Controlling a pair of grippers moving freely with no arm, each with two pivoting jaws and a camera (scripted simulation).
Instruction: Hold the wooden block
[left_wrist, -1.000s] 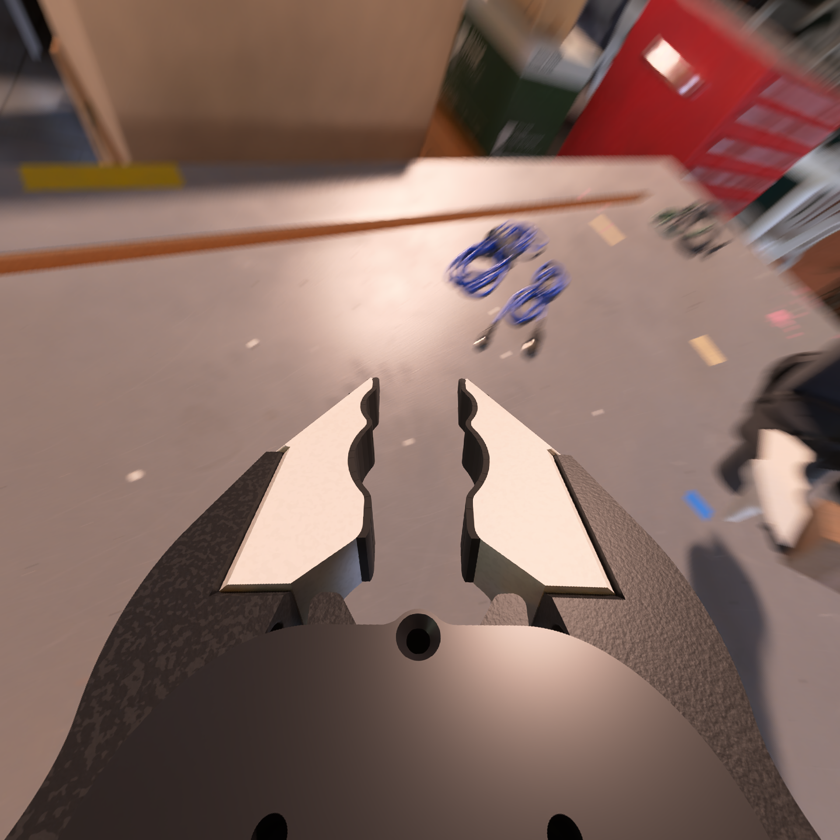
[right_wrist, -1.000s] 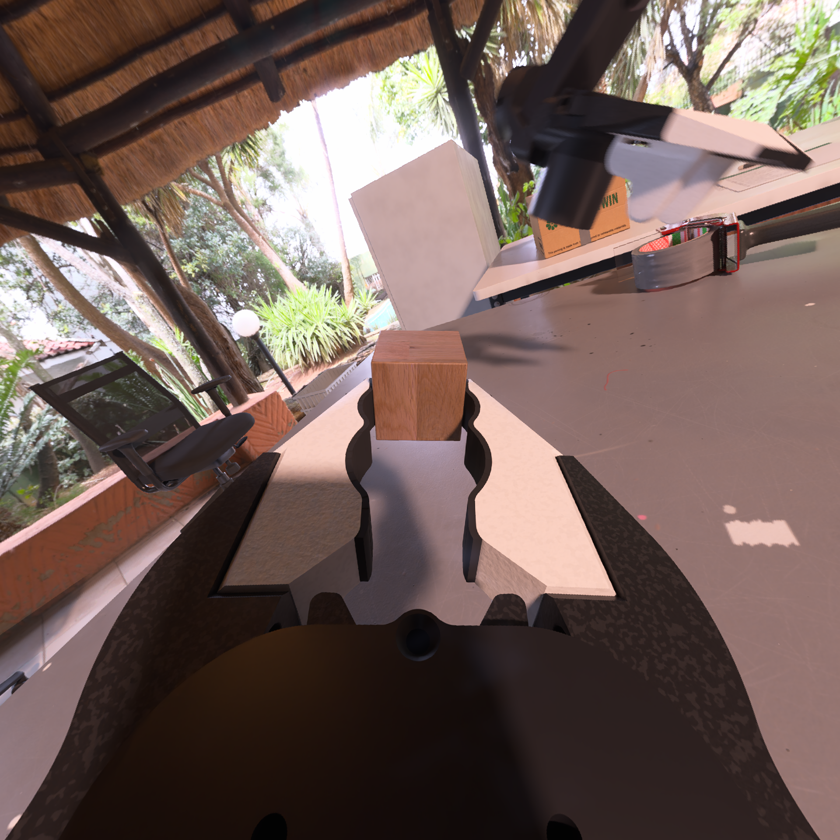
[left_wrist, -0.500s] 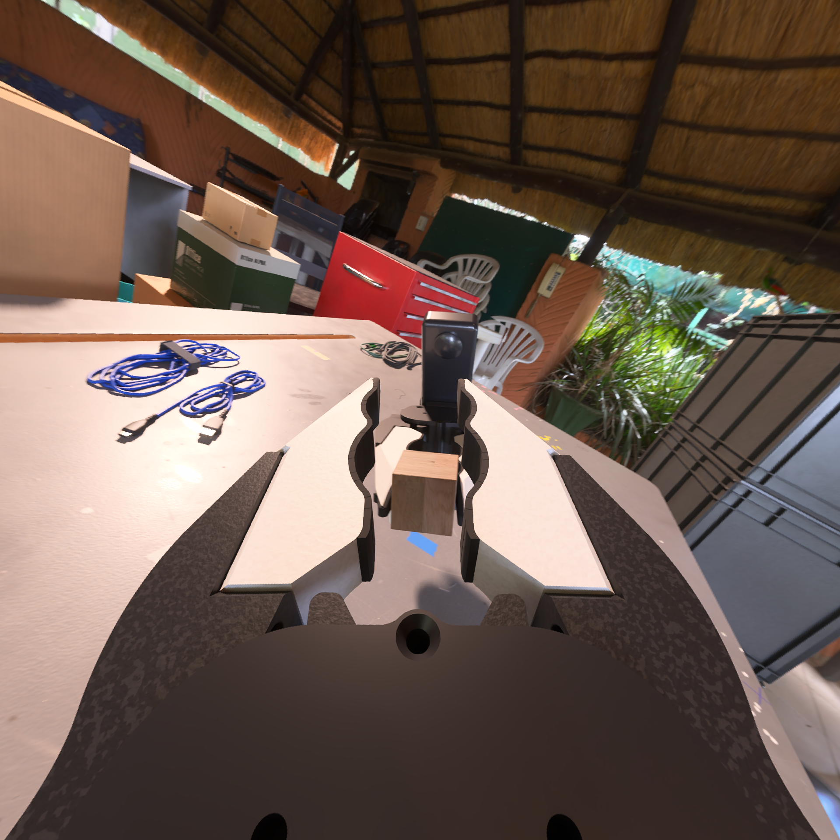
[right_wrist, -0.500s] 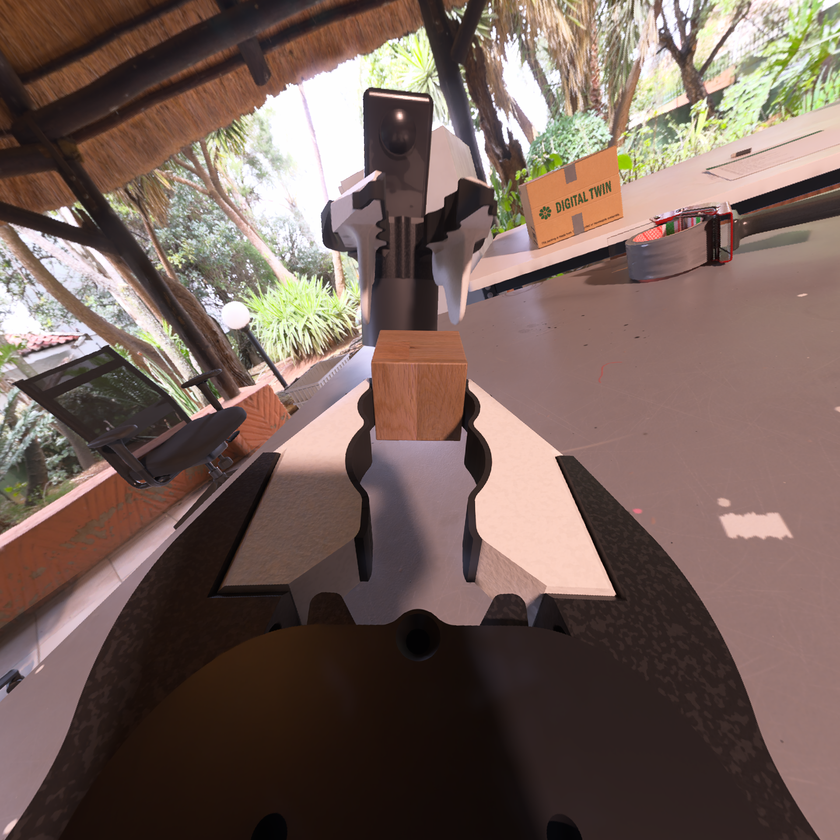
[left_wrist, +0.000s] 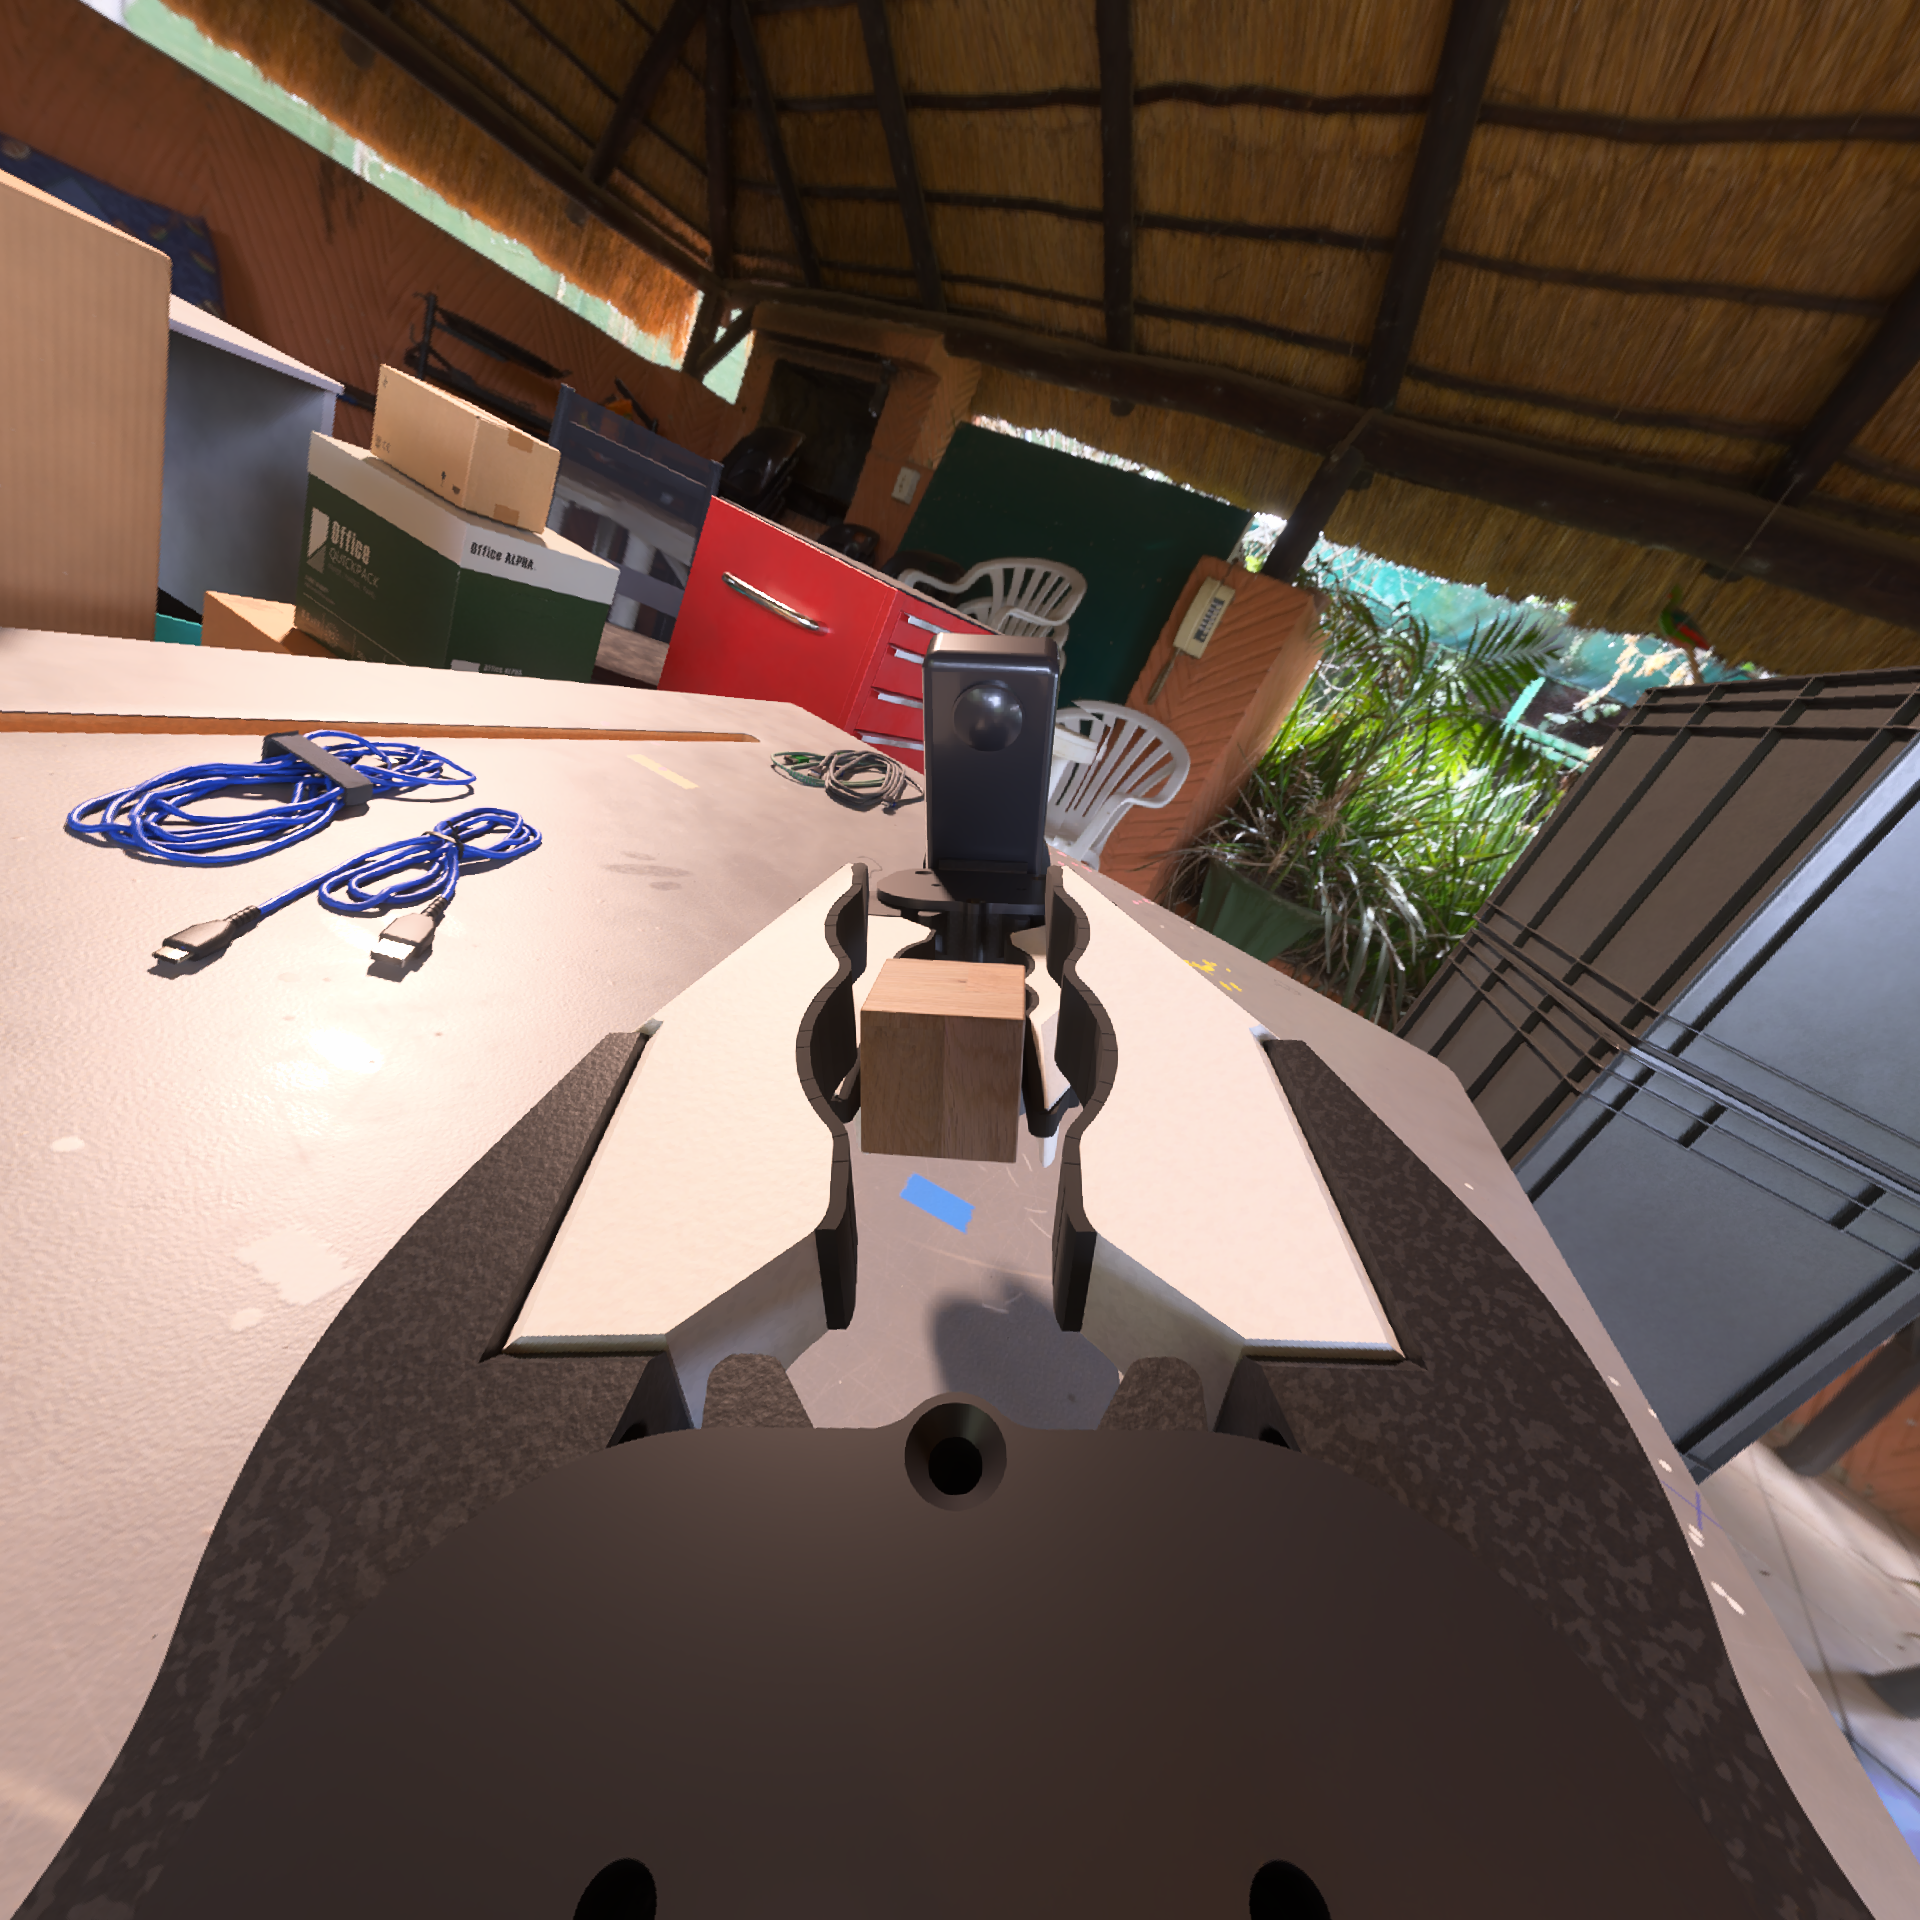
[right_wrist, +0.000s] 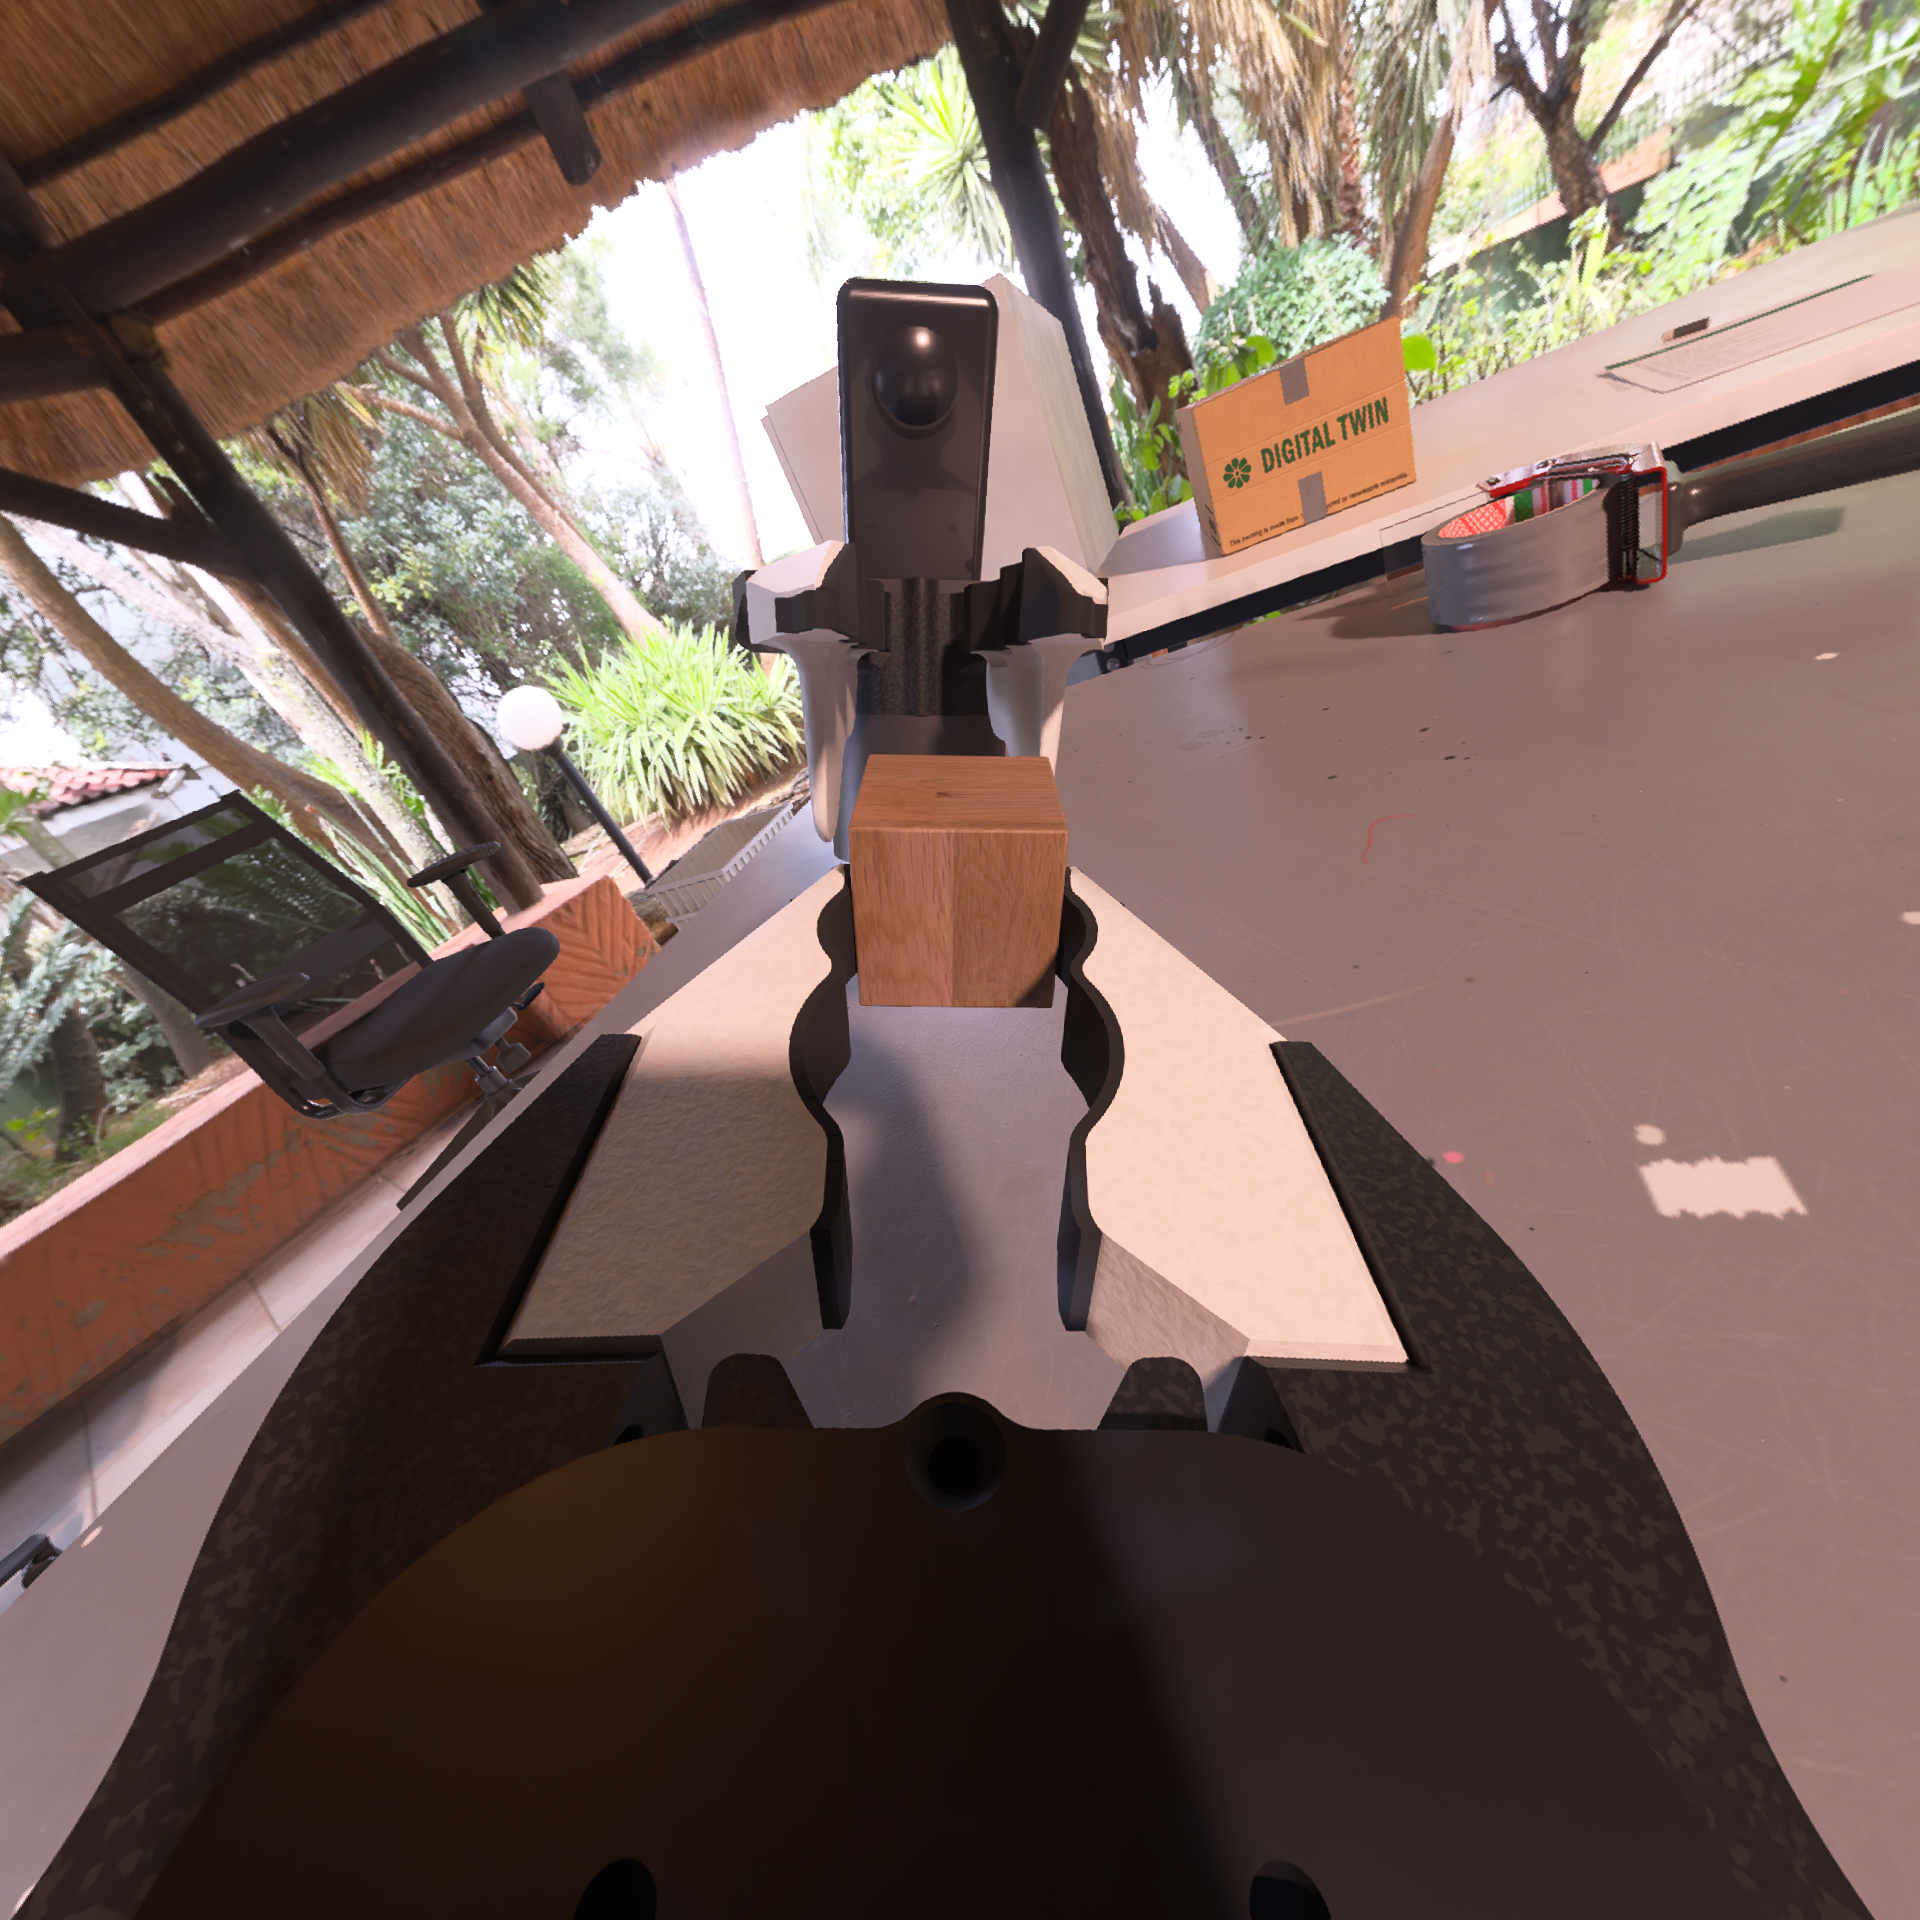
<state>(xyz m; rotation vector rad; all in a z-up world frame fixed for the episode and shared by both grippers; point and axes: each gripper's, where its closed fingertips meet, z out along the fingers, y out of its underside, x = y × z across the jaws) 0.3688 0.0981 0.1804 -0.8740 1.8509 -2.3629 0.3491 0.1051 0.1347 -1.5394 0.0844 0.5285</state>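
Wooden block (right_wrist: 956, 883) sits pinched between the fingertips of the right gripper (right_wrist: 956, 914), whose jaws are closed onto its two side faces and hold it clear above the grey counter (right_wrist: 1455, 935), near an edge that drops to the terrace. In the left wrist view the same block (left_wrist: 940, 1060) appears between the spread jaws of the left gripper (left_wrist: 954, 1039); there is a gap on each side, so that gripper holds nothing. To do the hold well, I judge the right grip should stay square on the flat faces with steady pressure, and the left should close evenly or keep off. The block is a smooth, straight-grained cube; the finger pads (right_wrist: 1195, 1143) are pale with scalloped dark inner edges. Farther off lie coiled blue cables (left_wrist: 281, 800) toward the far edge.
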